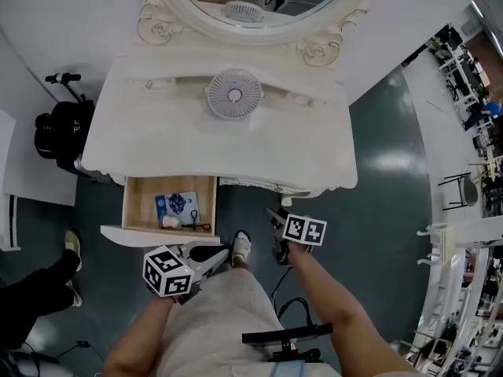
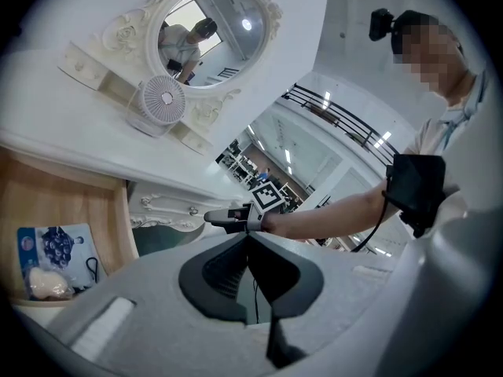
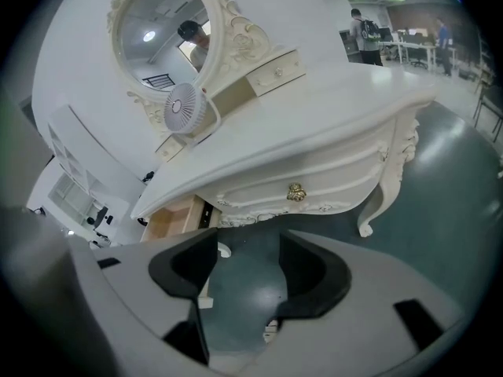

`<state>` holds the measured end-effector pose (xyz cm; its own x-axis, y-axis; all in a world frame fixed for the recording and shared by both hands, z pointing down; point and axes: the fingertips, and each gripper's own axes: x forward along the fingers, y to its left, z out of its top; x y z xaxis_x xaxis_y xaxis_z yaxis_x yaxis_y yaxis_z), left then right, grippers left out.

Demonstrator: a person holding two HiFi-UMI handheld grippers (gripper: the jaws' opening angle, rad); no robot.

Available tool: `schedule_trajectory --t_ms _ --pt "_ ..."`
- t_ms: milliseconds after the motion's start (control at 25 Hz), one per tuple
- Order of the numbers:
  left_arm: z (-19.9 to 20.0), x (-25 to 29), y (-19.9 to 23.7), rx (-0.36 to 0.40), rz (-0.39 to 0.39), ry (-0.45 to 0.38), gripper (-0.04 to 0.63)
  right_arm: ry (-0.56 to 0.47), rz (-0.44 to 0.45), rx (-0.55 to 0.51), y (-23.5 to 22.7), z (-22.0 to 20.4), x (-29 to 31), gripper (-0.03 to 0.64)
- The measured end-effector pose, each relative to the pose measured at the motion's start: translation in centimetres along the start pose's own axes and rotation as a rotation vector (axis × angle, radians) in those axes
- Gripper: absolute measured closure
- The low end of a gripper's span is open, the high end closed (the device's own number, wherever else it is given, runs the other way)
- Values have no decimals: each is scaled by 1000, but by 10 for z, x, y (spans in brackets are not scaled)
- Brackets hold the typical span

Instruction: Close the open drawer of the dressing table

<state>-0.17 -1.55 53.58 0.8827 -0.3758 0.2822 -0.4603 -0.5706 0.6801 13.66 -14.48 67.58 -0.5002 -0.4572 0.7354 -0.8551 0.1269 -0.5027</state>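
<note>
While the drawer (image 1: 132, 204) of the dressing table (image 1: 299, 148) stands pulled out at the table's left front, it holds a blue packet (image 1: 179, 205), a small white lump (image 1: 171, 221) and a black cord (image 1: 198, 225); the left gripper (image 1: 214, 256) sits just beside the drawer's front panel (contact cannot be confirmed), jaws closed tip to tip on nothing; the right gripper (image 1: 275, 213) is further right, before the table's middle, jaws apart, only floor between them.
</note>
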Motion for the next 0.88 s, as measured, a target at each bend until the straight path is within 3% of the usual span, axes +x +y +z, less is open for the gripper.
schedule_trajectory --t_ms 880 --pt "-14 -33 -20 49 -42 22 591 -64 84 15 57 -24 -38 367"
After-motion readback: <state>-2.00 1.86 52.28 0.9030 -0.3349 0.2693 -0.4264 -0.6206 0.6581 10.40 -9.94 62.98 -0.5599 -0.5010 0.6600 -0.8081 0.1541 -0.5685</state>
